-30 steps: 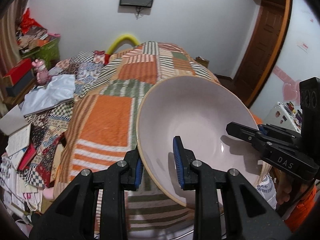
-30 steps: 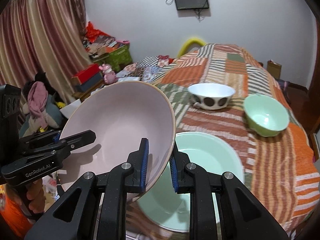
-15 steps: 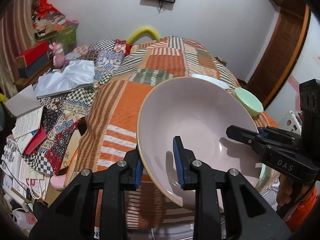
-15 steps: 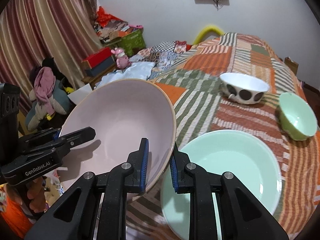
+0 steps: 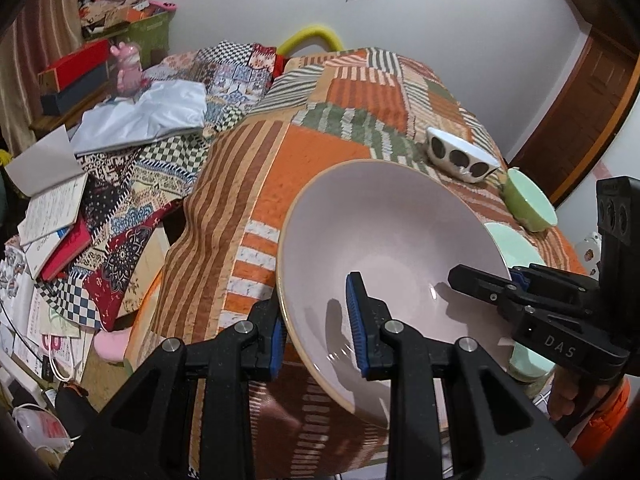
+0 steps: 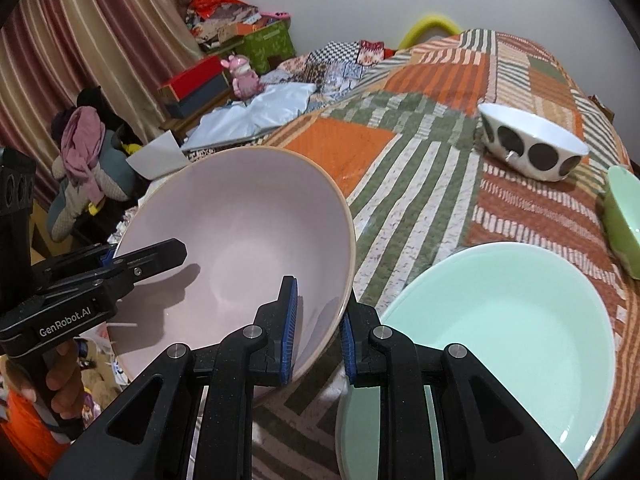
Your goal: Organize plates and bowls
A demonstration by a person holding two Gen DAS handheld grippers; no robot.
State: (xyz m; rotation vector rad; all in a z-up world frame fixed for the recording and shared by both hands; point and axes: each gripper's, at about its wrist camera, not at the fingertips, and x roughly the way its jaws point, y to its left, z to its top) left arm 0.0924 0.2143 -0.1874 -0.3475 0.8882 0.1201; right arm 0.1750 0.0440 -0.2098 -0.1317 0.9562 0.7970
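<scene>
A large pale pink bowl (image 5: 384,240) is held off the near edge of the table by both grippers. My left gripper (image 5: 316,320) is shut on its left rim; my right gripper (image 6: 318,320) is shut on its right rim. The bowl also shows in the right wrist view (image 6: 240,240), tilted. A large mint green plate (image 6: 512,320) lies on the table just right of the bowl. A white bowl with dark dots (image 6: 532,148) and a small green bowl (image 6: 624,220) stand farther back.
The table wears an orange, green and striped patchwork cloth (image 5: 320,148). To the left lie a chequered blanket, papers and books (image 5: 60,200), and a pink figurine (image 6: 244,76). A wooden door (image 5: 580,112) is at the far right.
Both grippers have carried the pink bowl downward and nearer the table. The dotted bowl, green bowl and mint plate have come into the left wrist view.
</scene>
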